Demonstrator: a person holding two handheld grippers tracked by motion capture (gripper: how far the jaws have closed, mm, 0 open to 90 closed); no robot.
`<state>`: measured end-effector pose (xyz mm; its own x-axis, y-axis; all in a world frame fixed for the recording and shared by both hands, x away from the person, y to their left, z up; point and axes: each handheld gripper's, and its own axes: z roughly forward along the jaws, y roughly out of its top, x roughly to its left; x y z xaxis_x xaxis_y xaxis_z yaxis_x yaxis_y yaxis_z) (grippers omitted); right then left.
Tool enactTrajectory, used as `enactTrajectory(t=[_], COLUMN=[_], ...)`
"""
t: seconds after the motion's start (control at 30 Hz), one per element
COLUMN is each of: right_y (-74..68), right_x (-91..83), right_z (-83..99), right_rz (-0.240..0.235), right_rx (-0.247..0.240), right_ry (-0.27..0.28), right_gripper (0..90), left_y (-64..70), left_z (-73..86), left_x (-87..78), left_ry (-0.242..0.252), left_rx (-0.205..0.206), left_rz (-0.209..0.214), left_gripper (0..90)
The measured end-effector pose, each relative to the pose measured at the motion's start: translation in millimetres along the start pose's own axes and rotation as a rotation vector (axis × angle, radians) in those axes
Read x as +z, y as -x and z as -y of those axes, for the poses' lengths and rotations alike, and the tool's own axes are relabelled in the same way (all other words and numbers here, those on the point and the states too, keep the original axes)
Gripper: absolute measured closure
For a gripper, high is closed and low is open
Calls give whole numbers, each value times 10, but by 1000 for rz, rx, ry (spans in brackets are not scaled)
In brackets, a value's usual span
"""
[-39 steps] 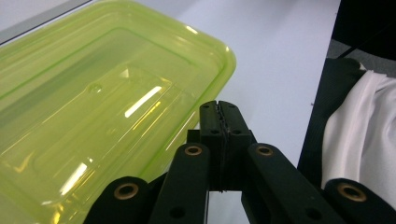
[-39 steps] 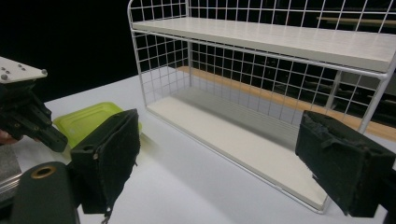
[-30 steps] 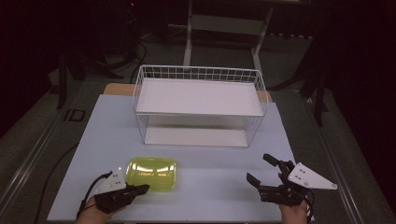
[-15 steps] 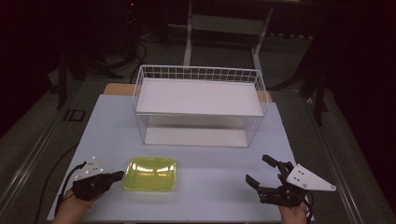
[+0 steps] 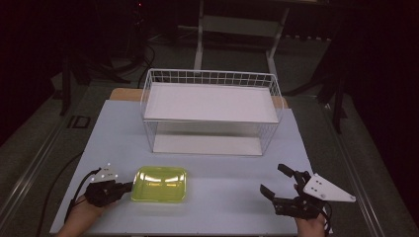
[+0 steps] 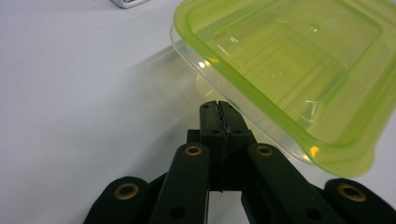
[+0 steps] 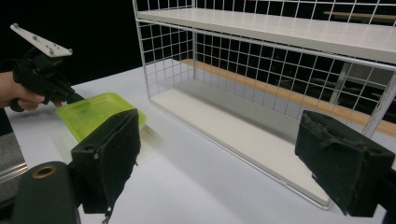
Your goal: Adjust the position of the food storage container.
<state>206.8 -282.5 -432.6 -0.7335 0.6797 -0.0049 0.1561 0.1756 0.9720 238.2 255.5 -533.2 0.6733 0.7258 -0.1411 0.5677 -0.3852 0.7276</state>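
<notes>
A translucent lime-green plastic container (image 5: 159, 183) lies on the pale, matte table (image 5: 222, 197), near its front edge and left of the middle. It is a shallow rectangle with rounded corners and a glossy surface that catches highlights. In the left gripper view the green part reads as a lid (image 6: 299, 70) with a raised rim and a stepped, recessed middle, sitting over a clear tub whose rim shows beneath it.

The left gripper (image 5: 129, 186) lies low at the container's left side, its tips at the short edge. Its black jaws are pressed flat together with no gap between the ridged pads, and they point at the clear rim under the lid's corner; whether they touch it cannot be told. The linkage arms are smooth black plastic with brass-ringed pivot holes.

The right gripper (image 5: 276, 181) rests well apart from the container, at the front right of the table, with a grey three-cornered plate on top. Its jaws stand wide apart and hold nothing; the pads are blocky and black with a rough, foam-like face.

Behind both stands a white wire rack (image 5: 211, 112), a square-meshed grid frame with two flat white shelf boards, one on top and one at the bottom.
</notes>
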Motion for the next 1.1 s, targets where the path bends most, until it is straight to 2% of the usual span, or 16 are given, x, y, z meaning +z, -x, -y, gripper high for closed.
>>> enactTrajectory(t=[0.3, 0.57, 0.9, 1.1], right_y=[18, 18, 18, 28], right_x=[-7, -21, -31, -46], right_z=[2, -1, -1, 2], right_rz=[0, 2, 3, 4], right_rx=[8, 10, 6, 10], right_ry=[3, 6, 7, 7], right_gripper=[142, 142, 142, 142], left_y=[60, 156, 261, 297], left_z=[-88, -178, -365, -393], left_x=[96, 299, 535, 588], left_ry=[5, -20, -20, -30], left_rx=[9, 18, 41, 54], left_rz=[41, 88, 133, 137], left_gripper=[900, 900, 900, 900])
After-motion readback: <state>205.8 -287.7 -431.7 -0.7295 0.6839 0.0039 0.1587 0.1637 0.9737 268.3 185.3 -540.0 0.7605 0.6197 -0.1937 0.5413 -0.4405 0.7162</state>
